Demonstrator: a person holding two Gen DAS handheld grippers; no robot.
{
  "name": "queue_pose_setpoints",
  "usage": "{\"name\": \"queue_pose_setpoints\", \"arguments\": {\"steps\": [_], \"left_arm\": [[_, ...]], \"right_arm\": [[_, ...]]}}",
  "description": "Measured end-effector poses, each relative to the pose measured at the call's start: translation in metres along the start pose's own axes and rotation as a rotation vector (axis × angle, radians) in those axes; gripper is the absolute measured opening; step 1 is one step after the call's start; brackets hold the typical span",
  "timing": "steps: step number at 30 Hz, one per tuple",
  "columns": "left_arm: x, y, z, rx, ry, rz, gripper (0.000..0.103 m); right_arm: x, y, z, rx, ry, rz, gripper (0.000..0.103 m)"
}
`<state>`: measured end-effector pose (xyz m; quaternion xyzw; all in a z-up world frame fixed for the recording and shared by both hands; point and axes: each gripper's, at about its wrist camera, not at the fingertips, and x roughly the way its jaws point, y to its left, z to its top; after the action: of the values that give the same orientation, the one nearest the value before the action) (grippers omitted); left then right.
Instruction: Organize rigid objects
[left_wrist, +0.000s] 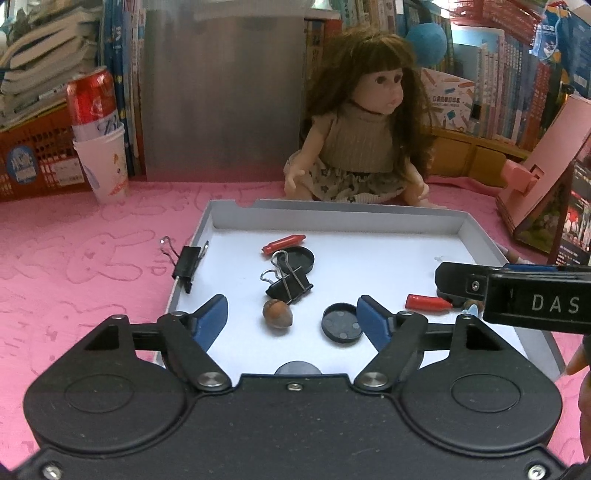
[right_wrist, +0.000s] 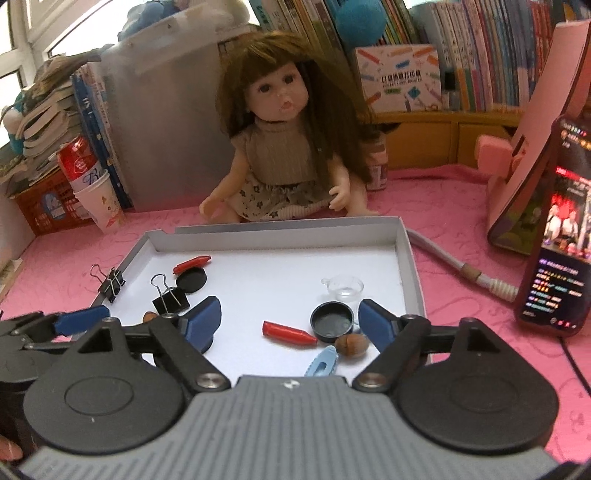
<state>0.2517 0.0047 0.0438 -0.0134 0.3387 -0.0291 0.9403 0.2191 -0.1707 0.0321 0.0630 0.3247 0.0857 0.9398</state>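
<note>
A white shallow tray (left_wrist: 332, 207) (right_wrist: 410, 258) lies on the pink cloth. In it are two red crayon-like pieces (left_wrist: 283, 243) (right_wrist: 288, 333), black round caps (left_wrist: 341, 323) (right_wrist: 331, 320), a black binder clip (left_wrist: 290, 284) (right_wrist: 170, 298), brown nuts (left_wrist: 277, 313) (right_wrist: 351, 344), a clear small cup (right_wrist: 342, 288) and a light blue clip (right_wrist: 322, 362). Another binder clip (left_wrist: 186, 263) (right_wrist: 110, 282) sits on the tray's left rim. My left gripper (left_wrist: 293, 319) is open over the tray's front left. My right gripper (right_wrist: 290, 320) is open over the front right.
A doll (left_wrist: 364, 122) (right_wrist: 284, 147) sits behind the tray. A red can in a paper cup (left_wrist: 96, 122) stands back left by an orange crate. A pink stand and a lit phone (right_wrist: 557, 236) are at right, with a cable (right_wrist: 461, 271) beside the tray.
</note>
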Motion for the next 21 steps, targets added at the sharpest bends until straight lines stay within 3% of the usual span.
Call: {"name": "queue_pose_setpoints", "arguments": {"steps": [9,21], "left_arm": [[-0.031,-0.002,-0.012,0.026,-0.042,0.005,0.080],[-0.084,0.010,-0.065,0.028,-0.089,0.005,0.085]], "right_arm": [[-0.027,0.002,-0.013,-0.012,-0.053,-0.023,0.092],[-0.072,0.009,-0.069,-0.045,-0.123,-0.035,0.102]]}}
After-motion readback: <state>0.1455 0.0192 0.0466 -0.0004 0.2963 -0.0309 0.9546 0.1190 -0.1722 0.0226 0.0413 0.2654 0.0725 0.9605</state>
